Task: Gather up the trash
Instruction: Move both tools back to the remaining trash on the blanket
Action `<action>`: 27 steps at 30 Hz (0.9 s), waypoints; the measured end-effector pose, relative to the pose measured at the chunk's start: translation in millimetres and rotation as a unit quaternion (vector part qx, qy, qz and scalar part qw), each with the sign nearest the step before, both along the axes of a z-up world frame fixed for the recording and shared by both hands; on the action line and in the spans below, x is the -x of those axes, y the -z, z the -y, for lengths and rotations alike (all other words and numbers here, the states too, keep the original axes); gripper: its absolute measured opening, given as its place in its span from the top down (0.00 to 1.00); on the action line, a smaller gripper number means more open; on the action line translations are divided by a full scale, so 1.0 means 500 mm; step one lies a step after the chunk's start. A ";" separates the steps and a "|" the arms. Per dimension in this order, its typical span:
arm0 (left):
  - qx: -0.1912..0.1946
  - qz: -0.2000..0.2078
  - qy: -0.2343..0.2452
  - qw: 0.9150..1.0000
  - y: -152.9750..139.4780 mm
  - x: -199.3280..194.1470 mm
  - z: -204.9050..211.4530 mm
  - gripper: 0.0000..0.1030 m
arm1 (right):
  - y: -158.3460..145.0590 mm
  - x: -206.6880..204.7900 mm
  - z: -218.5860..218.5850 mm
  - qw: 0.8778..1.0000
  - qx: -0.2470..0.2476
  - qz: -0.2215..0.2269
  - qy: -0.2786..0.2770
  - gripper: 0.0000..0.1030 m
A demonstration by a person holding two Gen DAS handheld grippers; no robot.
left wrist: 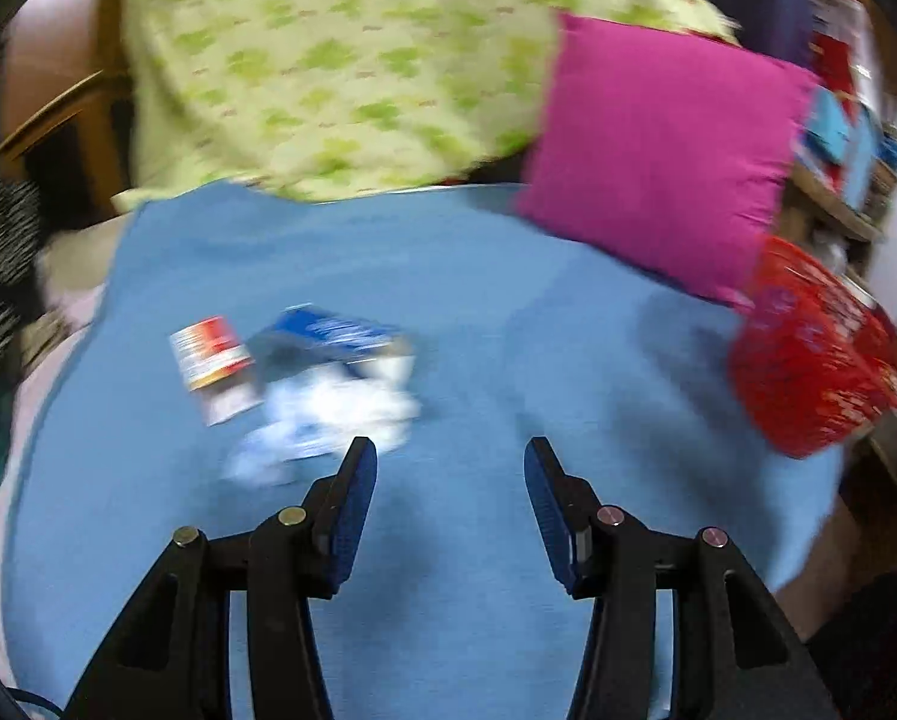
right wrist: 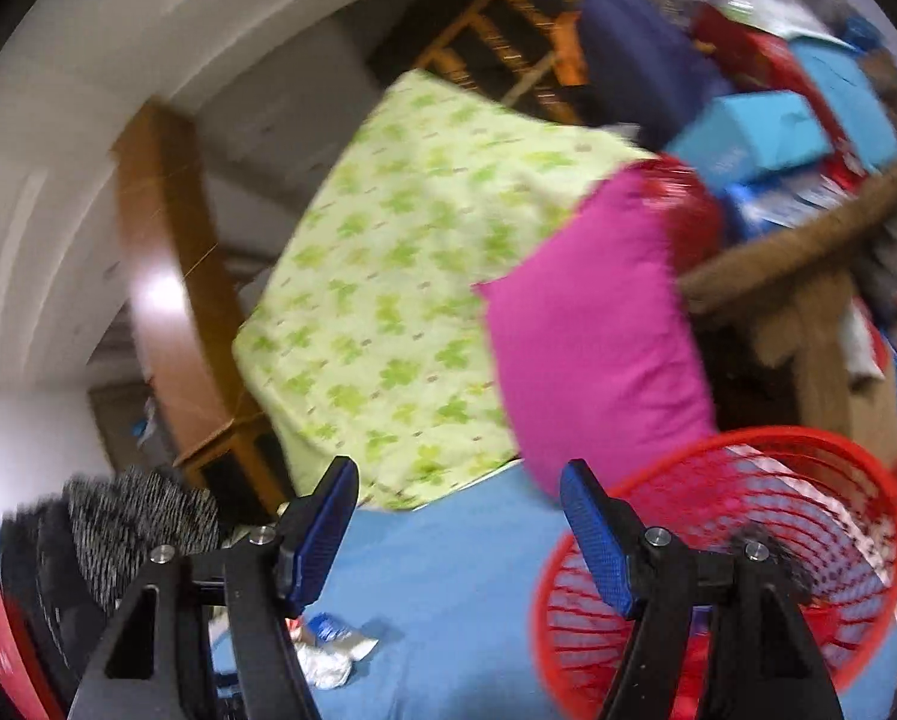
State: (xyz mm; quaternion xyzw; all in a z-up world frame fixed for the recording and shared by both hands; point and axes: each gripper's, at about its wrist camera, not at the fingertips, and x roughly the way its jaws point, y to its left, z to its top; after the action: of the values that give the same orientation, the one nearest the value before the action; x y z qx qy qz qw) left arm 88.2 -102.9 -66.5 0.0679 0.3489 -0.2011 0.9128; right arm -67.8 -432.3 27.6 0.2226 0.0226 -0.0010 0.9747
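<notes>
On the blue cloth-covered surface (left wrist: 460, 276) ahead of your left hand, you have a small cluster of litter lying left of centre: one red-and-white printed wrapper (left wrist: 211, 360), one blue-and-white crumpled packet (left wrist: 334, 339) touching its right side, and one white crumpled wad (left wrist: 328, 420) just below them. Blur keeps you from counting finer pieces. Your left gripper (left wrist: 451, 459) hangs above the cloth just to the right of that cluster, its two blue-padded fingers (left wrist: 352, 516) spread apart with nothing between them; the left fingertip overlaps the edge of the white wad in the picture, though you cannot tell whether it touches.

Moving right, one green leaf-patterned pillow (left wrist: 340, 66) leans at the back, one magenta square cushion (left wrist: 664, 162) stands beside it, and one red plastic mesh basket (left wrist: 808, 348) sits at the cloth's right edge, just below the cushion.

From your right wrist camera, you see the same litter low between the left finger and the cloth (right wrist: 442, 576), as a blue-and-white scrap with a white wad (right wrist: 328, 654). Your right gripper (right wrist: 457, 495) points out level toward the pillow (right wrist: 400, 276) and cushion (right wrist: 592, 348), jaws standing wide and empty. The basket (right wrist: 718, 576) lies tipped with its mouth toward you, behind the right finger, with some pale patterned material inside it.
</notes>
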 end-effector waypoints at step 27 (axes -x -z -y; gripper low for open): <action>0.055 -0.086 -0.068 0.992 0.115 -0.163 -0.168 0.44 | 0.213 -0.383 -0.344 0.943 0.022 -0.285 -0.170 0.28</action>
State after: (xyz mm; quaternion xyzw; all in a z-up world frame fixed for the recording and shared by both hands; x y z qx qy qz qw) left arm 169.5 -19.0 -123.8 -0.0240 0.4182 -0.1623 0.8934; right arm 123.5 -260.2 -79.1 0.1842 0.3373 0.1007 0.9177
